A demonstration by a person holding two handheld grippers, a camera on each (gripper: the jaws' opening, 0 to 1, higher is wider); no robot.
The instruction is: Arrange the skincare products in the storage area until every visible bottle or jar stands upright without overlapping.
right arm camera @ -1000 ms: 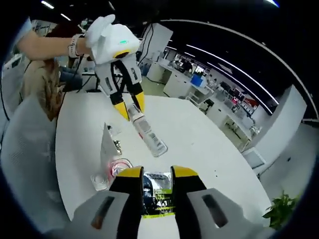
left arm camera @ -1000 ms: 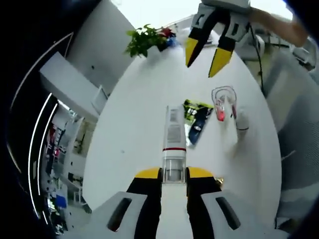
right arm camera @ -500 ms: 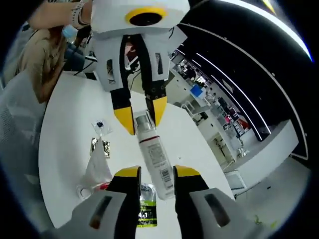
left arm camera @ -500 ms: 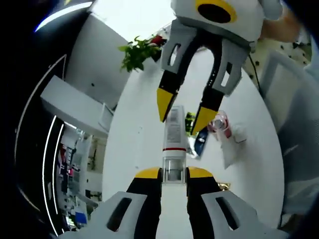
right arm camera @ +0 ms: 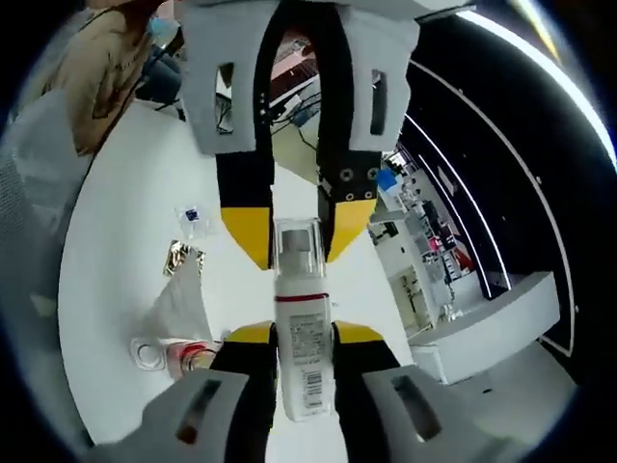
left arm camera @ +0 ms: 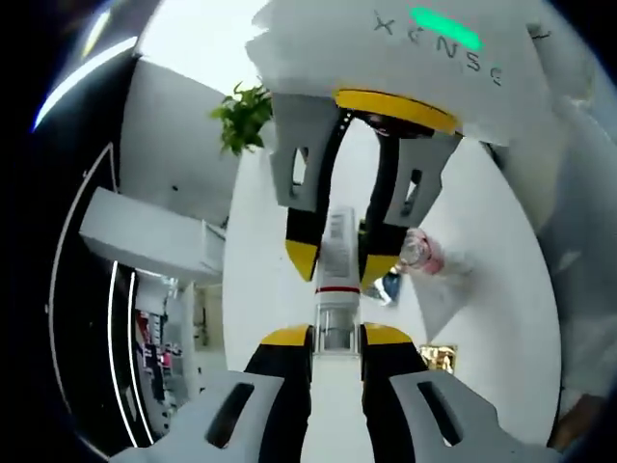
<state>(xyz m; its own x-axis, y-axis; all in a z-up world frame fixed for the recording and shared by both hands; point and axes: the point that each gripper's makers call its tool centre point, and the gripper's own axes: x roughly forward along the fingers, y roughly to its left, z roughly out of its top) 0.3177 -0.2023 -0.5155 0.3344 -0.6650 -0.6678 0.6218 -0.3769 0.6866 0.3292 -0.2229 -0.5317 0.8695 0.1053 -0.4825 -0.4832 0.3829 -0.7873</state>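
L gripper is clamped on the clear-cap end of a white pump bottle, held in the air above the white table. R gripper has its yellow jaws either side of the bottle's label end; looks closed on it, but contact isn't certain from the right gripper view. So likely a hand-to-hand transfer.

To do it well: confirm R has a firm squeeze before L lets go, keep both grippers in line with the bottle, no twisting. Then L opens and backs straight off.

On the table below, near the bottle: a pink-tinted jar beside a dark tube, and a gold sachet. Set down apart from these, base first.
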